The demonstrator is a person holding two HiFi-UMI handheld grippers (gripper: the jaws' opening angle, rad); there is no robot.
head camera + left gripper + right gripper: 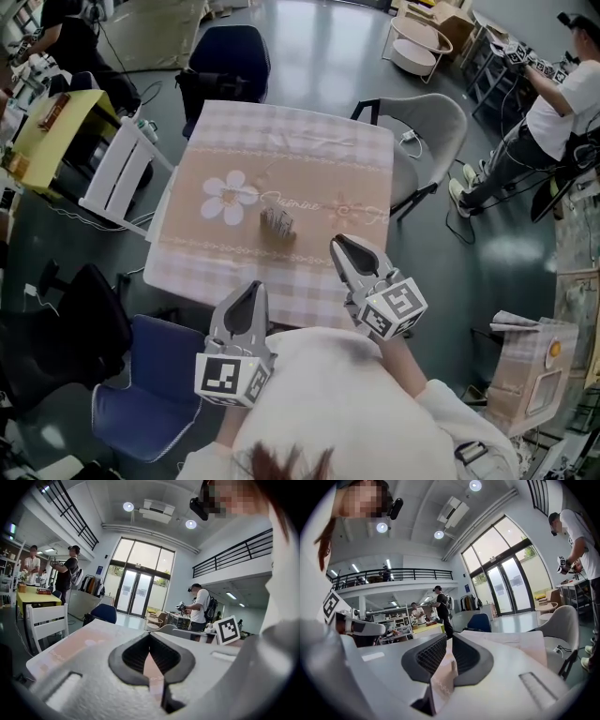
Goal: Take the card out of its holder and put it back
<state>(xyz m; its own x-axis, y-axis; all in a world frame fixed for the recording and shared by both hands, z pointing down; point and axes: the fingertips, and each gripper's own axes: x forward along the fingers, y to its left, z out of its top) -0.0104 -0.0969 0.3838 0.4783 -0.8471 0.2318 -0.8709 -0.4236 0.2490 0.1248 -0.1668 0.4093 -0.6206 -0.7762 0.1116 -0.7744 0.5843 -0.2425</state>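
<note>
Big glass-fronted hall, people at other tables. The right claw (339,244) is a slit apart and empty, and the left claw (255,287) is pinched closed on nothing, both at the worktop's (309,131) near edge. The card holder (277,223) stands just ahead, between them, untouched. Its card is too small to make out, so I'd judge the pull-out not yet begun. Beyond it, the faint cloth script (292,201) reads something like "Jasmine".

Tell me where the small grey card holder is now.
In the head view the small grey card holder stands mid-table on the beige checked tablecloth, just right of its white flower print, near the right tongs.
</note>
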